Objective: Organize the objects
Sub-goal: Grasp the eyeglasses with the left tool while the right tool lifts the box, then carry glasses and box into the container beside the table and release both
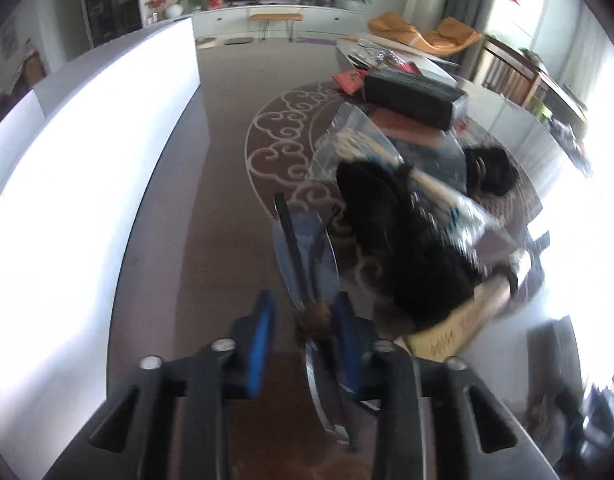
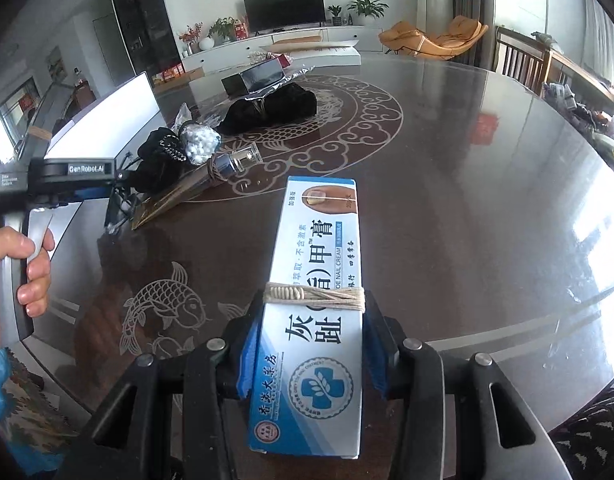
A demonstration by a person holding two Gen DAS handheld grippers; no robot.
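Between the blue pads of the right gripper (image 2: pixel 307 344) sits a blue-and-white ointment box (image 2: pixel 319 280), clamped across its width, long axis running away toward the far table (image 2: pixel 467 184). Leftward, the left gripper (image 1: pixel 303 332) has narrowed on a clear packet (image 1: pixel 303 256), near the clutter pile (image 2: pixel 179 152).

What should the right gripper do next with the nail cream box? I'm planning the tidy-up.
Probably carry it toward the cluster of items and set it beside them: the right gripper already clamps the box, held over bare table.
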